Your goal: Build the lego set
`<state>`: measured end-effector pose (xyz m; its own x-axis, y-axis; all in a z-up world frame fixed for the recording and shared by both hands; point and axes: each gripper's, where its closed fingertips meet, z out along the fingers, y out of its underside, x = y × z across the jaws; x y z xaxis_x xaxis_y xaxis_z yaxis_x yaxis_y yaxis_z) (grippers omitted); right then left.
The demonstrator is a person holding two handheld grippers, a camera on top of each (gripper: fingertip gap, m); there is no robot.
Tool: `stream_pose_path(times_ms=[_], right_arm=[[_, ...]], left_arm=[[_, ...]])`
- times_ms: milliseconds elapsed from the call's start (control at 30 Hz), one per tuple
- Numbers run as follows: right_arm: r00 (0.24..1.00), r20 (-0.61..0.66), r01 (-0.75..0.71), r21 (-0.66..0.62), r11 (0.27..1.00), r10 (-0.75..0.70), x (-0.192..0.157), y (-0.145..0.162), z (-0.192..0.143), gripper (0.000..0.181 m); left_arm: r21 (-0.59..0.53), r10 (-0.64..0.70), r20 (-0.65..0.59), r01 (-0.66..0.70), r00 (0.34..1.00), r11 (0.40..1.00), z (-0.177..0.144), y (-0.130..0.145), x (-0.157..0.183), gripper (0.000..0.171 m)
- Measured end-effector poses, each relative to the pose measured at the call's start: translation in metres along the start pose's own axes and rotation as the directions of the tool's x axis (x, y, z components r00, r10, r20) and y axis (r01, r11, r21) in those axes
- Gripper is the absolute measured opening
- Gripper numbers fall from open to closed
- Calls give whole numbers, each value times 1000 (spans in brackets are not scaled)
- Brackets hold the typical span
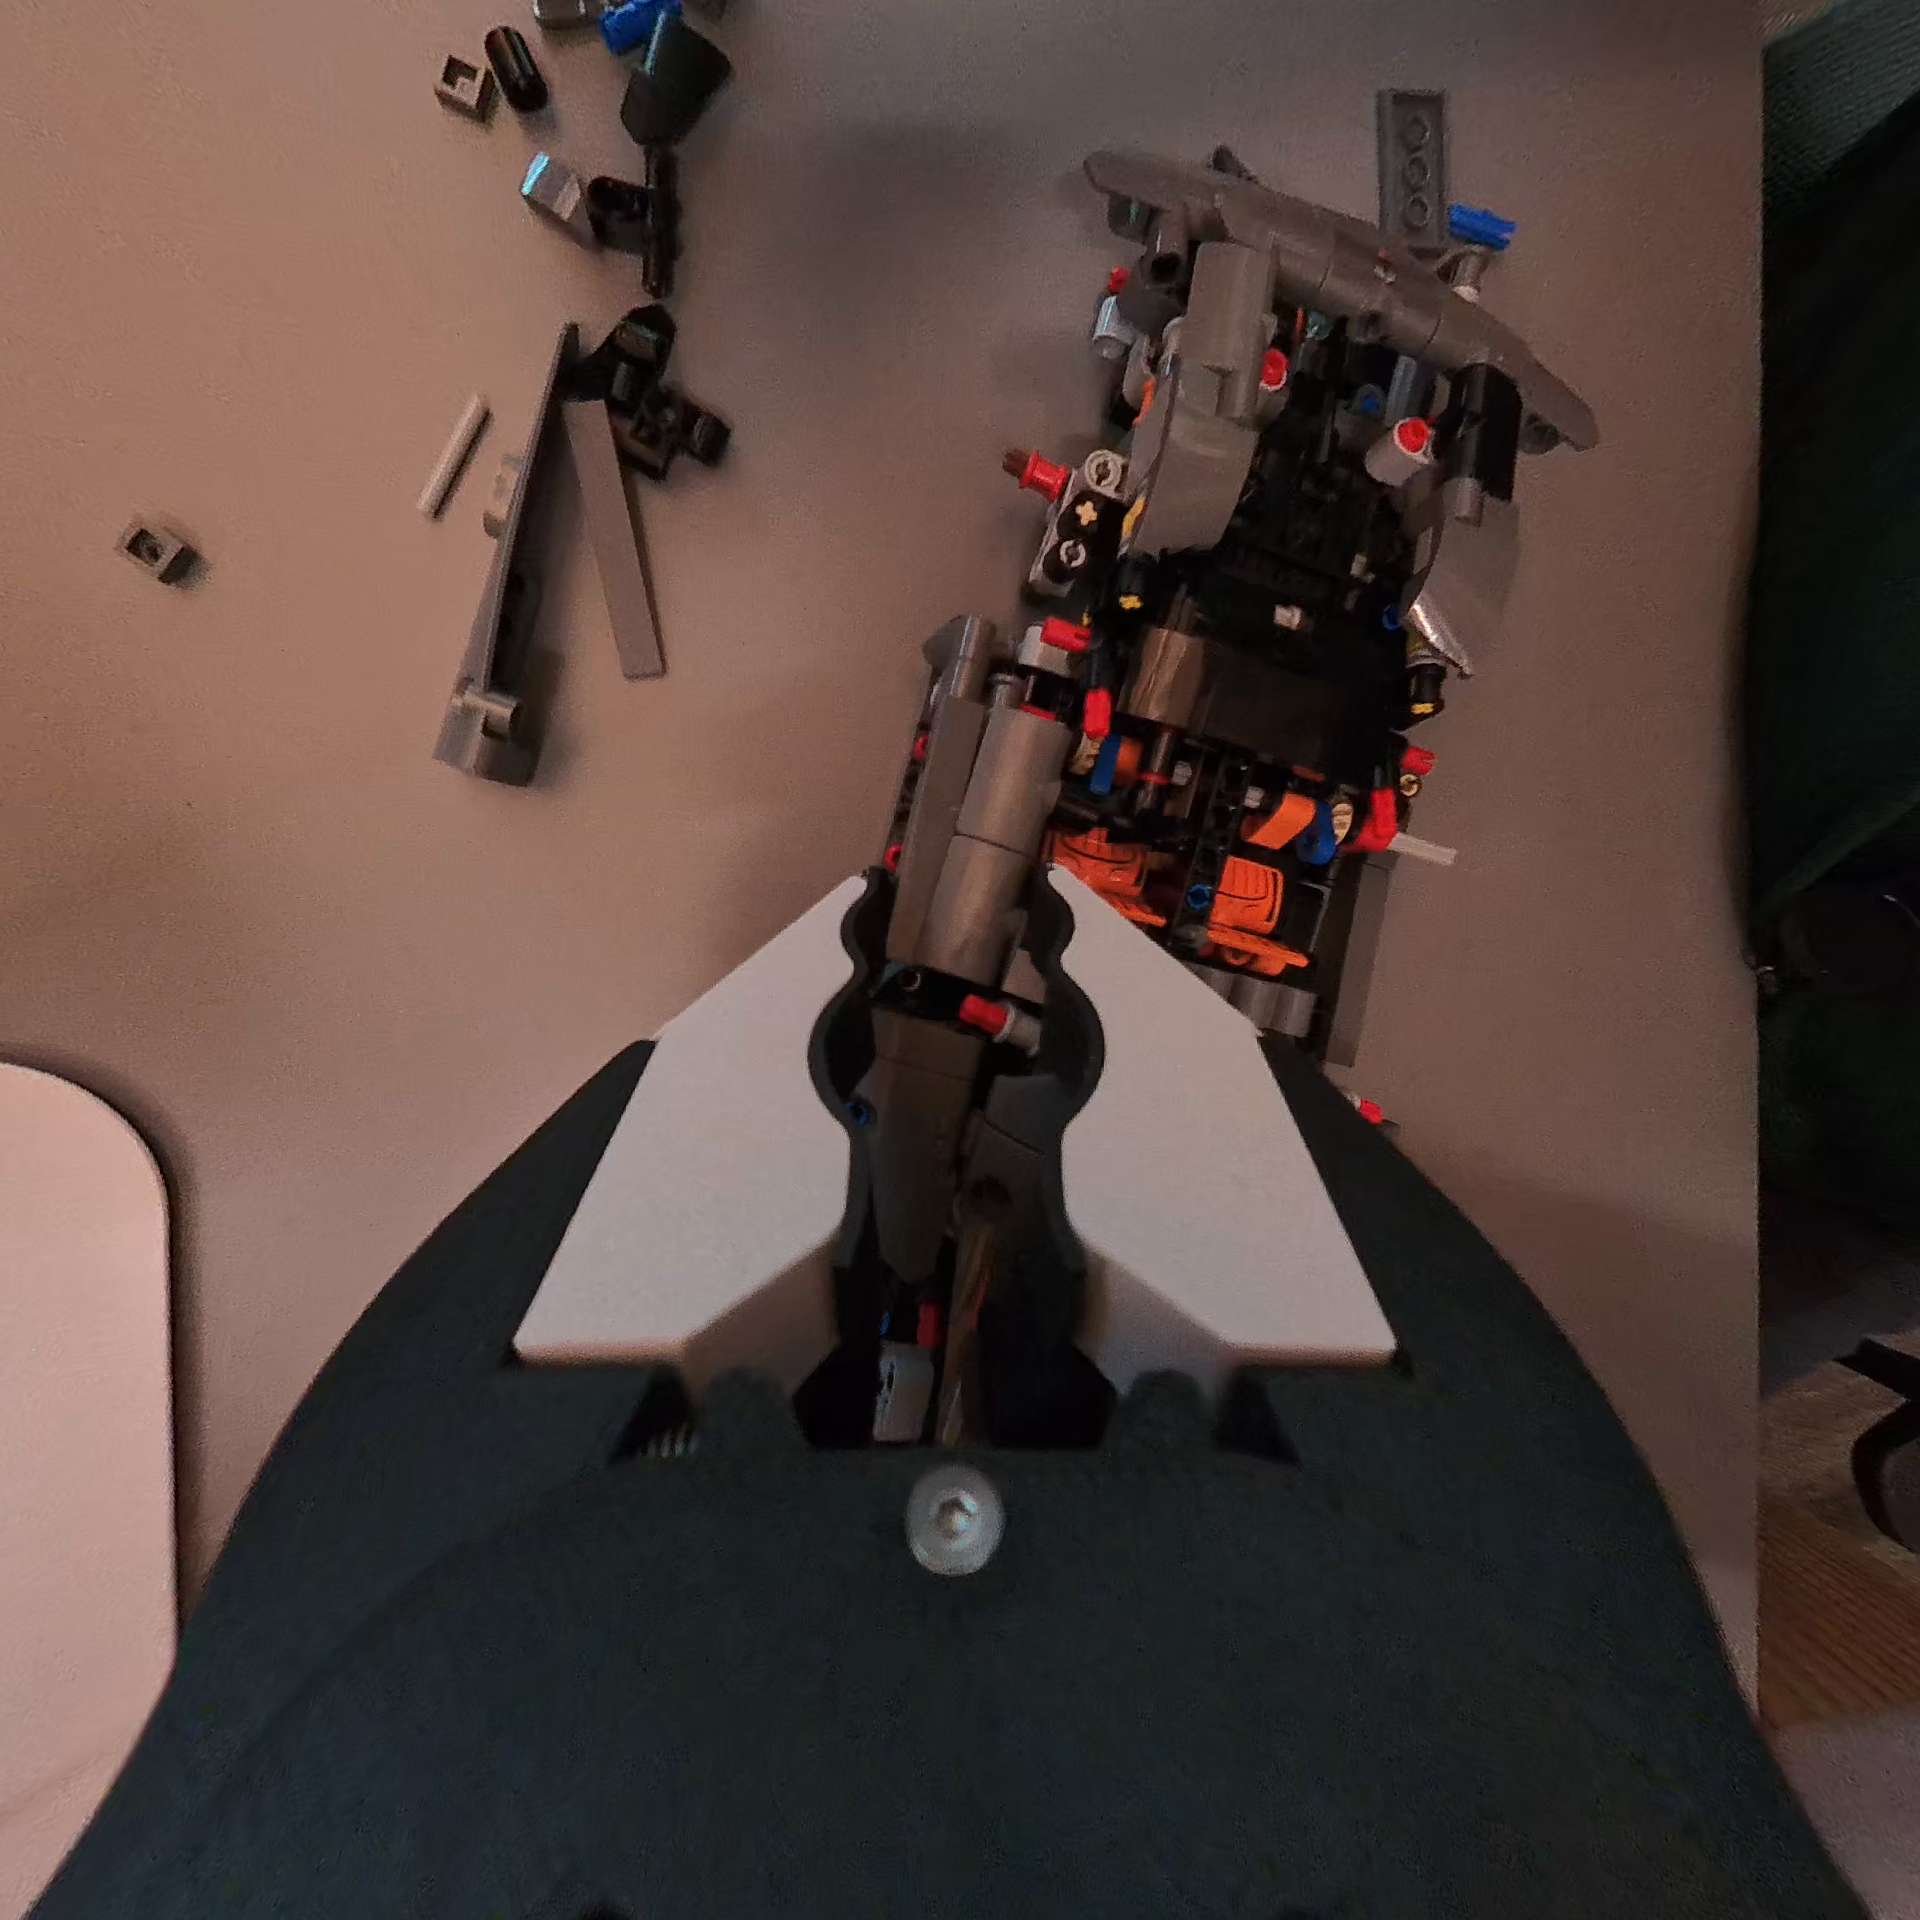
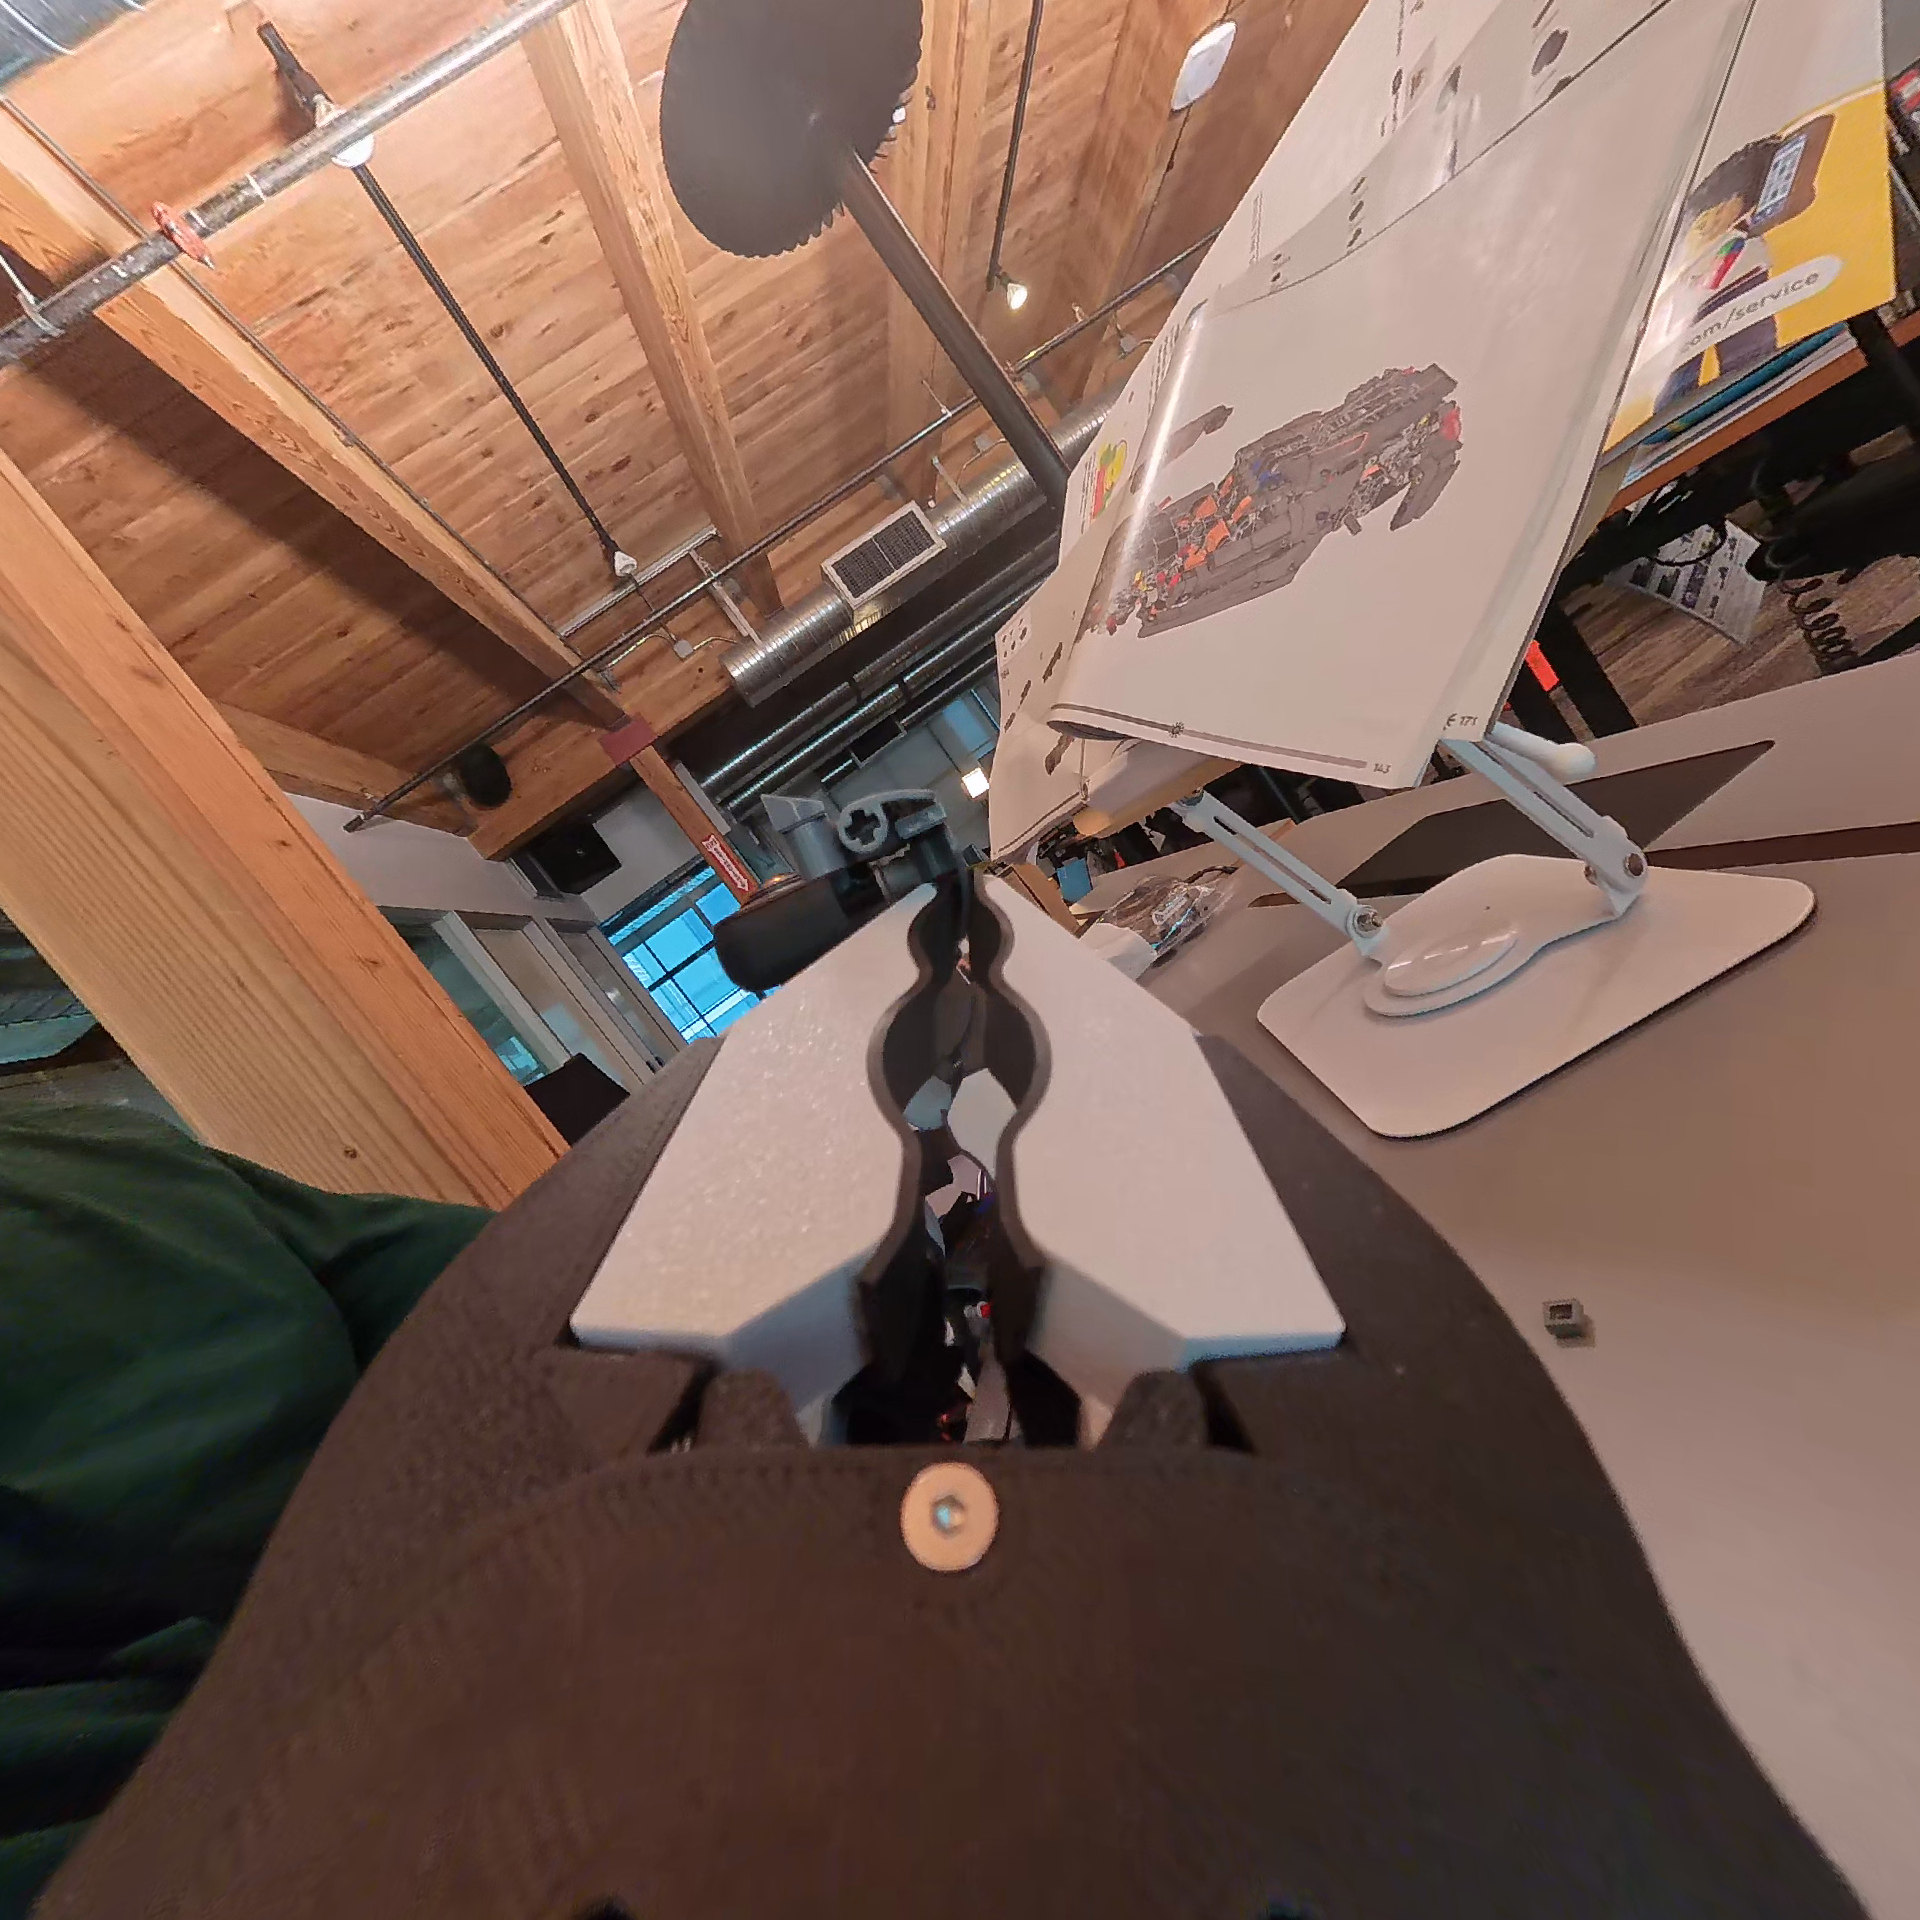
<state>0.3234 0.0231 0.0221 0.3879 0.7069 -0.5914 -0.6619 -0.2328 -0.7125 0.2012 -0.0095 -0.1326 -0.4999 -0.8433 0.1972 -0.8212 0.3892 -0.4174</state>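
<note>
The half-built lego car (image 1: 1247,582), grey and black with orange and red parts, lies on the grey table (image 1: 831,520) in the left wrist view. My left gripper (image 1: 958,883) is shut on the car's grey side panel (image 1: 987,821) at its near end. In the right wrist view, my right gripper (image 2: 971,888) points upward. It is shut on black lego parts (image 2: 935,1049) that show between its fingers. A light grey piece with a cross hole (image 2: 883,821) and a black rounded part (image 2: 769,940) stick out past its fingertips.
Loose pieces lie at the far left: a long grey panel (image 1: 509,582), black connectors (image 1: 655,405), a small grey brick (image 1: 161,551). An instruction booklet (image 2: 1351,468) rests on a white stand (image 2: 1507,966). A small grey brick (image 2: 1566,1320) lies nearby. A person's green sleeve (image 2: 156,1403) is at the left. The tips of one gripper are about 20 centimeters away from the tips of the other. Between my left fingertips and the small grey brick (image 1: 161,551) there is roughly 15 centimeters.
</note>
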Motion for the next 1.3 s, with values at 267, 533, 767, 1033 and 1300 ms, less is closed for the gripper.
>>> stream_pose_path(times_ms=[267,533,767,1033,1300], right_arm=[[1000,9,-4,2,1000,4,-2,0,1,0],[1000,11,-6,1,1000,6,-2,1,1,0],[1000,16,-6,1,1000,6,-3,1,1,0],[1000,19,-9,-2,1000,9,-4,2,2,0],[1000,14,-13,-5,1000,13,-2,3,2,0]], left_arm=[[-39,75,58,-73,995,997,-4,-6,1,23],[-108,119,92,-109,989,988,-6,-8,1,22],[-152,144,113,-126,983,980,-7,-11,1,22],[-121,103,142,-86,984,989,-11,-3,-10,22],[-139,136,162,-114,977,984,-12,-7,-10,22]])
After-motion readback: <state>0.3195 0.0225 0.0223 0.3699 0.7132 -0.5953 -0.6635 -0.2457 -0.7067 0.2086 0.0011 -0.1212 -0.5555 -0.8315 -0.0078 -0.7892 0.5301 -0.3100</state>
